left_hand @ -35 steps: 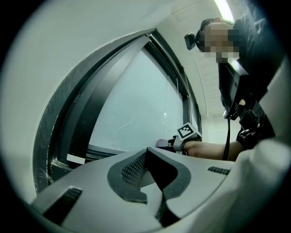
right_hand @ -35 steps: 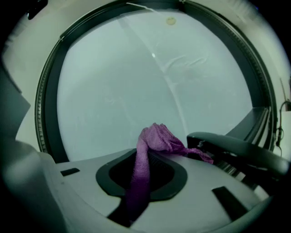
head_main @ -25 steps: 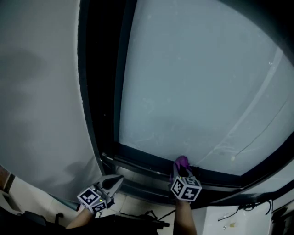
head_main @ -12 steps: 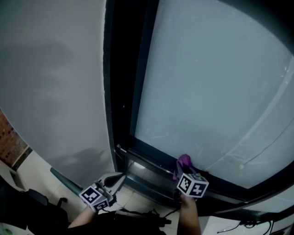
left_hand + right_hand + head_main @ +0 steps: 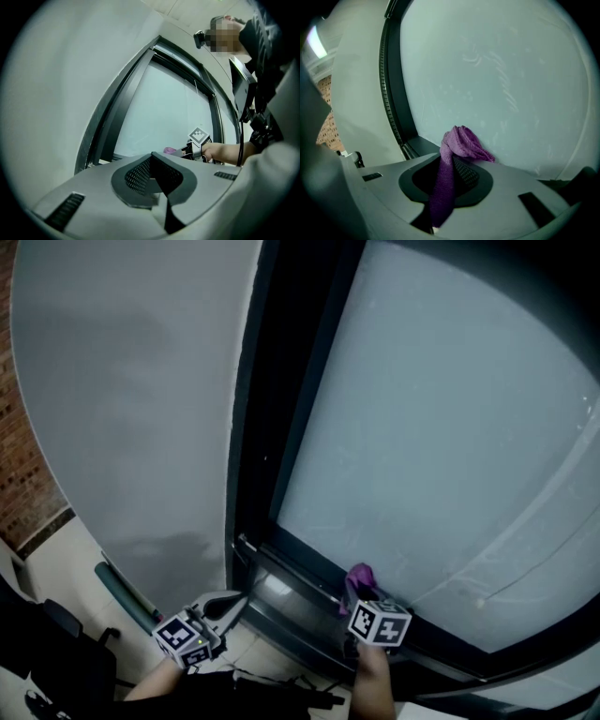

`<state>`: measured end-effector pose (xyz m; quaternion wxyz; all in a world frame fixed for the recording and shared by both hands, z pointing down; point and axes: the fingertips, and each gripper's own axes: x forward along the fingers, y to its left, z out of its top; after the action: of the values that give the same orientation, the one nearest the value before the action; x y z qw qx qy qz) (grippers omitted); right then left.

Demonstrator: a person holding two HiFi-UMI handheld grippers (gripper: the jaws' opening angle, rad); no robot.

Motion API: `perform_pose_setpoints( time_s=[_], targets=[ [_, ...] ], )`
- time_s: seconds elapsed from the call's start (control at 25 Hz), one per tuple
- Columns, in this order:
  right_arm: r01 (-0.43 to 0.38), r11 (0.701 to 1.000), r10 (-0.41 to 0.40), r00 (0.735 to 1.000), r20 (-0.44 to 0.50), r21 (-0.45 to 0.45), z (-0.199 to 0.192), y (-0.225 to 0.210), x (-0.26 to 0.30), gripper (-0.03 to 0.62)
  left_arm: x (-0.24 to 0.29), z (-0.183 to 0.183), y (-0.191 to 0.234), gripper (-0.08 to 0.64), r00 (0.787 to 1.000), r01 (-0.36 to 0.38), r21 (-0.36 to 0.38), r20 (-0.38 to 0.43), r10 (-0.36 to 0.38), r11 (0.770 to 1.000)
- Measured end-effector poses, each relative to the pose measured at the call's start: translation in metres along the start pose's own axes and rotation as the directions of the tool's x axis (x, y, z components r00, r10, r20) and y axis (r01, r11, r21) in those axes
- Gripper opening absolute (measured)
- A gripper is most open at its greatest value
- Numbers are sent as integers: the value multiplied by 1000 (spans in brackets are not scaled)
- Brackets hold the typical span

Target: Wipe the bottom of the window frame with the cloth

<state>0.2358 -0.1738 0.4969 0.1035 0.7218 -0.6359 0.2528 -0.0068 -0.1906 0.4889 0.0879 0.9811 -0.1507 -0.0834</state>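
Right tongs: we see the right gripper (image 5: 451, 163) pinching a purple knitted cloth (image 5: 461, 140). A strip of it runs down between the two jaws, and the bunched end stands up past the tips.

Cloth position: from the head view the cloth sits at the foot of the pale frosted glass pane (image 5: 441, 427), where the glass meets the bottom rail of the dark window frame (image 5: 292, 559). In the right gripper view the bunched end leans on the glass. We cannot tell whether it touches the rail, because the gripper body covers that spot.

Right tongs, placement: roughly a third of the way along the bottom rail from the frame's lower left corner. Its marker cube faces up towards us.

Left tongs: the left gripper (image 5: 152, 157) has its jaws pressed together with nothing between them.

Left tongs, placement: low and to the left, off the glass, with the tips pointing towards the lighter metal sill track (image 5: 272, 592) under the rail. It is well apart from the cloth.

Surroundings: plain grey wall panel (image 5: 122, 409) left of the frame, and a strip of red brick (image 5: 23, 474) at the far left edge.

Seen from the left tongs: a person's hand (image 5: 220, 151) holds the right gripper at the rail.
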Motion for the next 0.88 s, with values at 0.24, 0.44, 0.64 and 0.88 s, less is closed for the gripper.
perform_pose_setpoints(
  time_s=[0.24, 0.44, 0.64, 0.88],
  targets=[
    [-47, 995, 44, 998, -37, -85, -1, 5, 6, 74, 9, 3, -5, 2, 1000, -19, 26, -14, 19, 999],
    [-112, 980, 98, 991, -89, -162, 0, 14, 12, 74, 8, 3, -9, 2, 999, -41, 37, -18, 42, 998],
    [-166, 962, 140, 982, -129, -219, 0, 27, 19, 74, -4, -5, -13, 2, 995, -92, 34, -38, 93, 995],
    [-192, 944, 156, 976, -153, -267, 2, 32, 24, 74, -10, -17, -12, 2, 991, -124, 12, -41, 124, 992]
  ],
)
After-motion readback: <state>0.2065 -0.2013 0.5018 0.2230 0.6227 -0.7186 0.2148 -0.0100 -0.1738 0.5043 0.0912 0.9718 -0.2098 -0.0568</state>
